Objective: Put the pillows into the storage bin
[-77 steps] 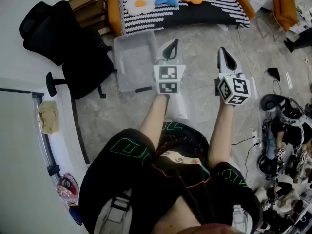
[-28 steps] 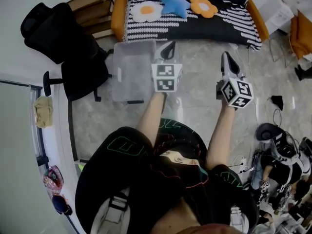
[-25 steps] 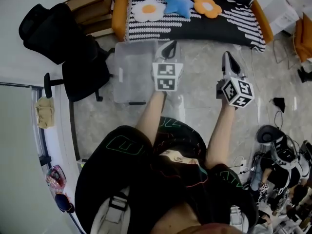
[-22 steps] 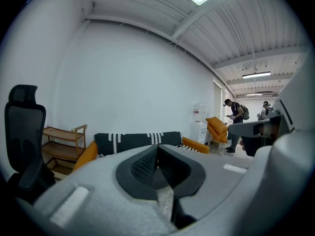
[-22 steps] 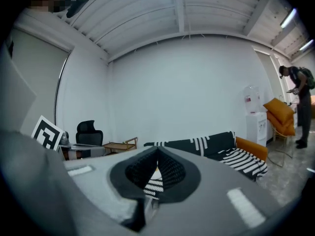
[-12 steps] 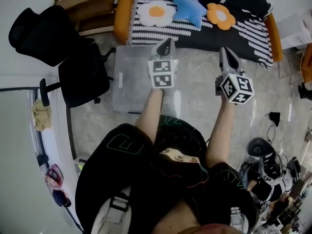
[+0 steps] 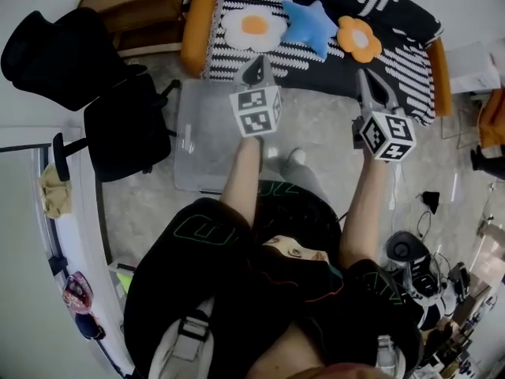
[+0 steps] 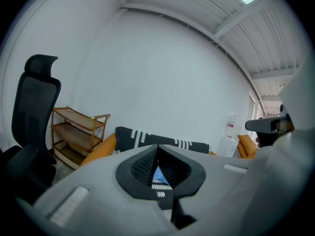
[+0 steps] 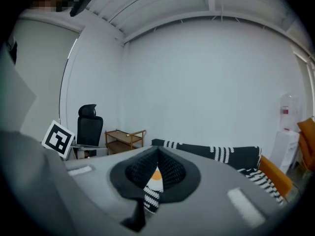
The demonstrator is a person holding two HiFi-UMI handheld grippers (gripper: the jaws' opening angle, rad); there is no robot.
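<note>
Now, left gripper (image 7: 253,65): you hold it out toward 12 o'clock, with its tips over the front edge of the sofa (image 7: 394,58). In the left gripper view its jaws are pressed together with nothing between them. Only a sliver of blue and some striped cloth shows beyond the notch.
Right gripper (image 7: 364,77): it sits at your 1 o'clock, about level with the other one and well apart from it, also pointing at the sofa. In the right gripper view the jaws are closed tight and hold nothing. A bit of white and orange cloth shows past them.
Pillows: all three lie on the sofa seat at 12 o'clock. The fried-egg pillow (image 7: 254,25) is on the left. The blue star pillow (image 7: 309,24) is in the middle, touching it. The orange flower pillow (image 7: 358,39) is on the right, just beside the star.
Storage bin (image 7: 197,144): clear plastic, on the floor at your 10 o'clock. It stands in front of the sofa's left arm, between the office chair (image 7: 118,125) and your left forearm.
Sofa: black cover with white stripes, with an orange arm at each end.
Office chair: black, at 9 o'clock, just beside the bin.
Wooden shelf (image 7: 134,10): at 11 o'clock, near the sofa's left arm.
</note>
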